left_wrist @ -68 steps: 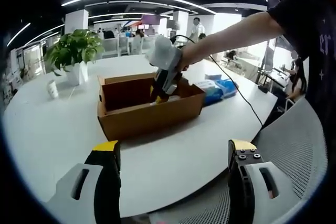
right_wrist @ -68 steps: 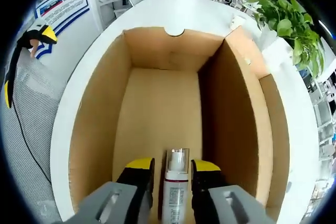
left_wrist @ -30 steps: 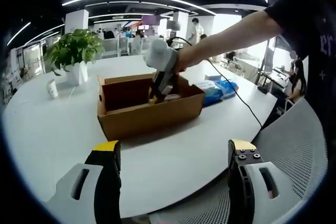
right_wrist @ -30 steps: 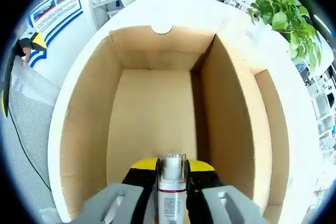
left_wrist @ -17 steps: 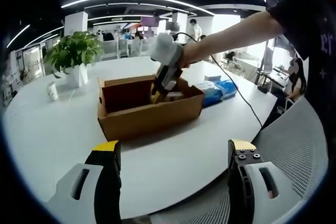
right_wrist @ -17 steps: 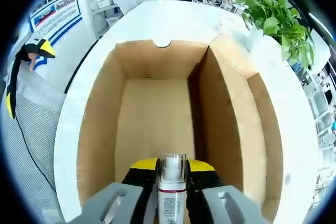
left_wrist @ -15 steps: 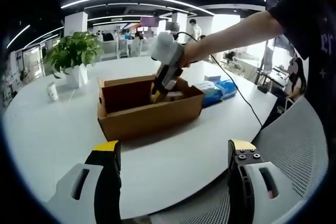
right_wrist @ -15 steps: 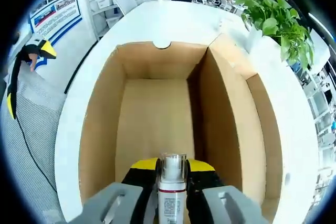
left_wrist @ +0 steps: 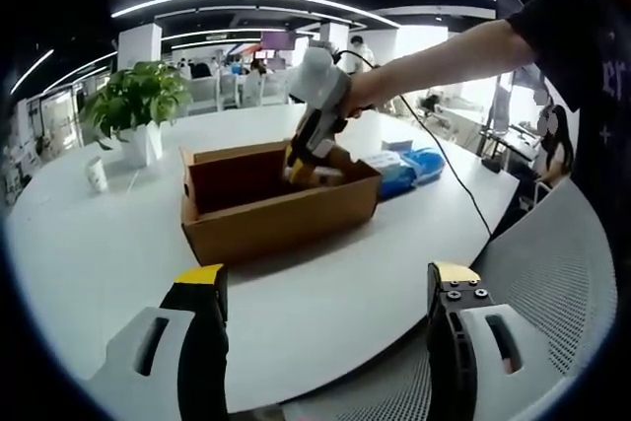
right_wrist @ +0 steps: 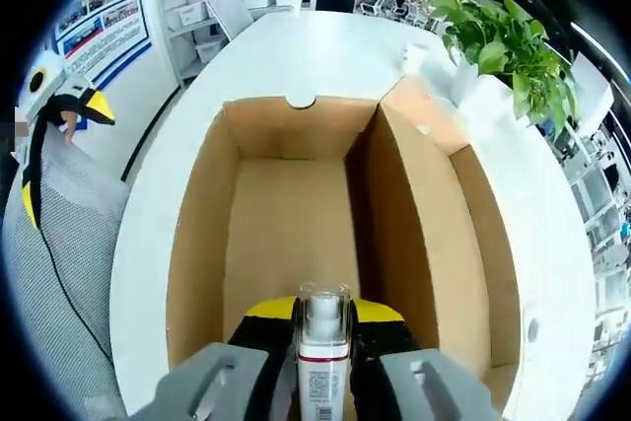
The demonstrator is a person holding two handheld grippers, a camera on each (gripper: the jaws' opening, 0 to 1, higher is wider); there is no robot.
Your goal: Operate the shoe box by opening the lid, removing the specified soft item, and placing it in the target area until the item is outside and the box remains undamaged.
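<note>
1. Right gripper is clamped on a small white tube with a clear cap, cap pointing away from the camera. It hangs above the open shoe box, so the tube looks to be partway out (a judgement from its height over the floor).
2. Left gripper hangs idle over the near table edge at 6 o'clock in its own view, jaws wide apart and holding nothing.
3. Beyond it, the left gripper view shows the right gripper dipping over the box's rim at 12 o'clock.
4. Box walls ring the tube on all sides; the tall lid flap at 3 o'clock is the nearest thing to snag.
5. Farther off: blue packets at 2 o'clock just beside the box, a potted plant at 10 o'clock, and a small cup near it on the white table.
</note>
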